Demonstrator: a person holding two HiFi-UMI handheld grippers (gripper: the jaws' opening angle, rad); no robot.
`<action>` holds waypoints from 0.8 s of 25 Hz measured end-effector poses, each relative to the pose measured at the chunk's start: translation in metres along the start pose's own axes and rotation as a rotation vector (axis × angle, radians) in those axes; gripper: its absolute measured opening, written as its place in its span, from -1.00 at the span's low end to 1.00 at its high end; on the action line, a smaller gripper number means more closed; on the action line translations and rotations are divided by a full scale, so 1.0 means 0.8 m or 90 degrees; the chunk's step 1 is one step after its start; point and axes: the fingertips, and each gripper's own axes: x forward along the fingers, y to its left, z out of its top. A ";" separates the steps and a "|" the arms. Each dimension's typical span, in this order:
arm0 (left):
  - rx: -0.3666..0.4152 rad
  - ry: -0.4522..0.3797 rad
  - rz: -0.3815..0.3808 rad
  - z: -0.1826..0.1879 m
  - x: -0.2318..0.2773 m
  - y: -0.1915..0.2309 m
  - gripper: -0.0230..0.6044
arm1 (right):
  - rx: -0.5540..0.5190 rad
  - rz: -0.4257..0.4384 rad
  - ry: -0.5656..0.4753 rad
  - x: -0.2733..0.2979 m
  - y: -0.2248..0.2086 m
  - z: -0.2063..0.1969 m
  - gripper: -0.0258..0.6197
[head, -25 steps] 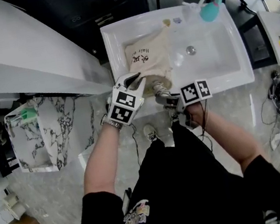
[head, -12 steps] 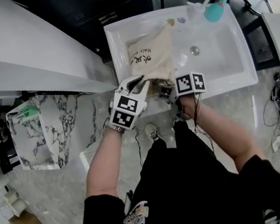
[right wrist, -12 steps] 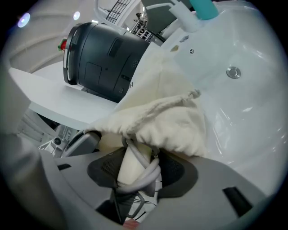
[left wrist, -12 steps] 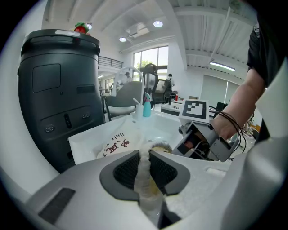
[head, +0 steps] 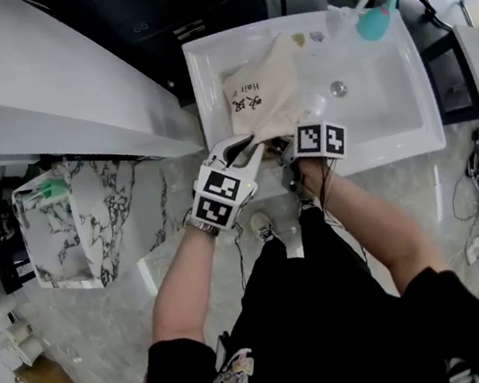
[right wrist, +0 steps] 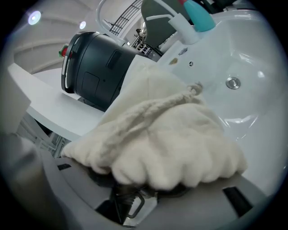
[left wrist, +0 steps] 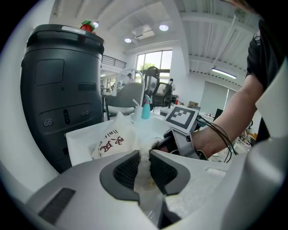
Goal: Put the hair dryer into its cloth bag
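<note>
Because the cloth bag is soft, light and limp, it will likely sag shut wherever it is let go, so the gathered hem of its mouth, by the drawstring, is the place to hold. It lies in the white sink, mouth toward the person. The left gripper is clenched on a fold of that hem. The right gripper stands wide beneath the bunched mouth with a dark part between its jaws, probably the stiffer, heavier hair dryer. The cloth hides whether they press on it.
</note>
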 end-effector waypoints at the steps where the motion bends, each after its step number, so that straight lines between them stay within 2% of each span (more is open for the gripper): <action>1: -0.002 -0.002 -0.001 0.001 -0.001 0.000 -0.74 | -0.001 -0.002 -0.005 0.004 0.000 0.002 -0.25; 20: -0.042 -0.004 -0.004 -0.020 -0.012 0.017 -0.74 | -0.010 -0.014 -0.015 0.053 -0.009 0.006 -0.25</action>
